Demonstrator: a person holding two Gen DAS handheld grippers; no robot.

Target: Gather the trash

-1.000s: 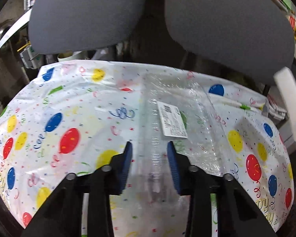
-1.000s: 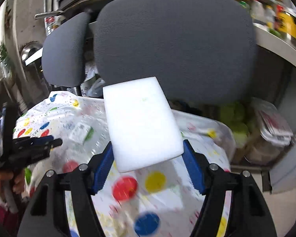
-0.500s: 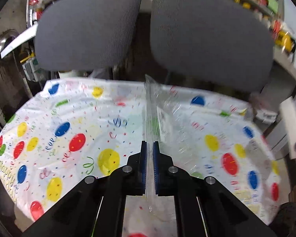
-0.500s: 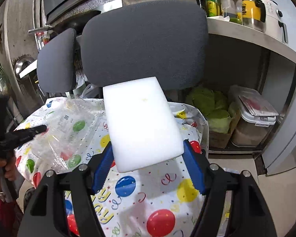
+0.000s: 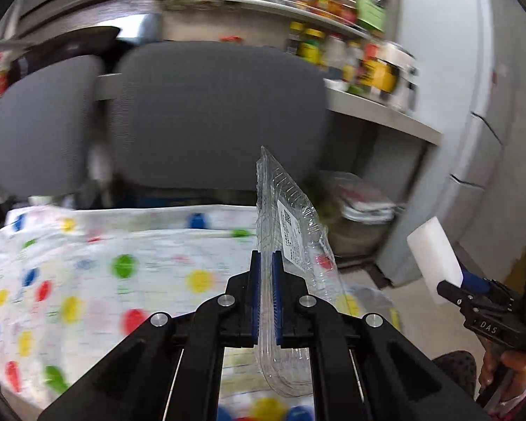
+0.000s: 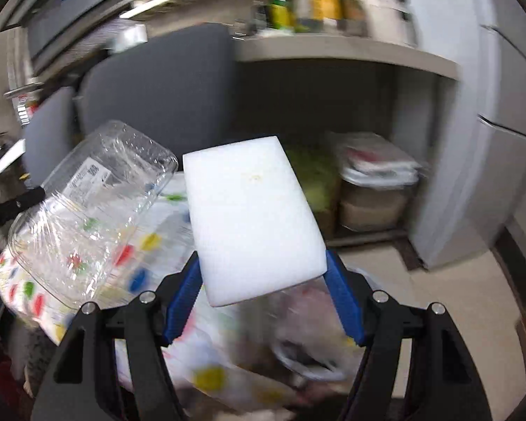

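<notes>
Two pieces of trash were found already collected; disposal was judged outstanding. A clear, crumpled plastic clamshell container (image 5: 291, 231) with a white label was held clamped edge-on between the closed jaws of the left gripper (image 5: 266, 294), lifted above the balloon-print tablecloth (image 5: 87, 266). A white rectangular foam block (image 6: 252, 217) was gripped across its width by the right gripper (image 6: 263, 298). A bag-like mass below was too blurred to identify.

The clear plastic container (image 5: 291, 224) carries a white printed label. The foam block (image 6: 252, 217) is plain white. The bench cloth (image 5: 98, 266) is white, patterned with red, yellow, blue and green balloons.
</notes>
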